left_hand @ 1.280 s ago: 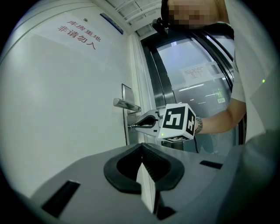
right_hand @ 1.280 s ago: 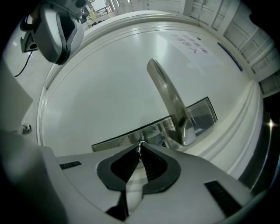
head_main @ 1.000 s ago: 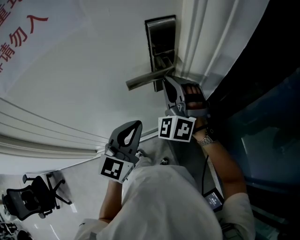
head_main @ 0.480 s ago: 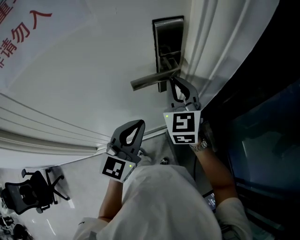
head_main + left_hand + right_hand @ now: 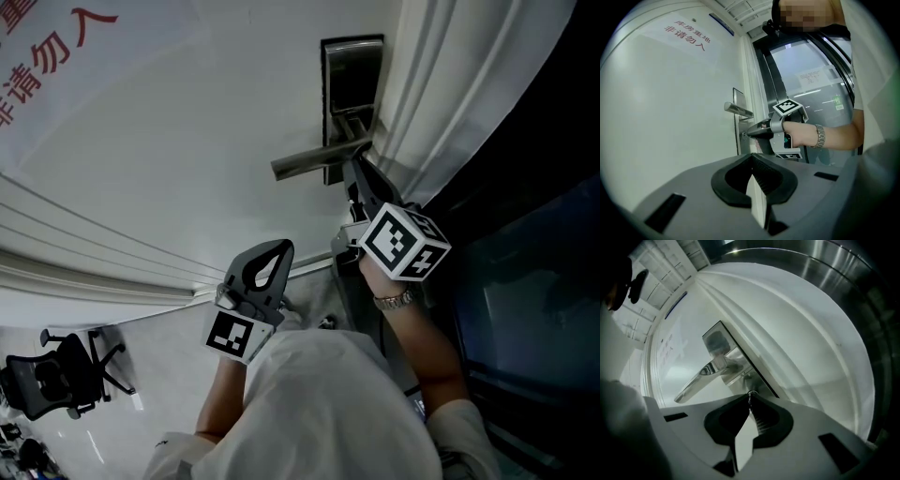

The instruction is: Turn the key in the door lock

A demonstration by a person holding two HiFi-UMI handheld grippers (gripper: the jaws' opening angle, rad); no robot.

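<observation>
- White and smooth, the door (image 5: 187, 141) fills most of the head view, with raised lines running across it lower down.
- A tall, shiny metal lock plate (image 5: 352, 70) sits near the door's edge. It is a flat rectangle.
- A long, flat, silver handle (image 5: 314, 161) sticks out from the plate. In the right gripper view it shines like a mirror.
- The right gripper (image 5: 361, 183) is grey plastic and points at the plate, just under the handle.
- Its jaws are pinched together on the key (image 5: 751, 395), a small bit of thin metal at their tips. The key sits at the lock, right below the handle.
- The black pads inside those jaws have little ridges.
- The left gripper (image 5: 267, 258) is the same grey plastic. Its jaws are closed with nothing in them, and it is held well apart from the lock.
- Each gripper carries a white cube (image 5: 405, 242) with black square patterns on its sides.
- A shiny metal watch (image 5: 394, 300) is on the wrist of the right hand.
- A paler sheet on the door has red writing (image 5: 686, 35). In the left gripper view it reads "库房重地" and "非请勿入".
- Beside the door is a dark glass panel (image 5: 811, 61) with a white paper on it; its print is too small to read.
- A black office chair (image 5: 56, 380) stands on the pale floor far off to the side.
</observation>
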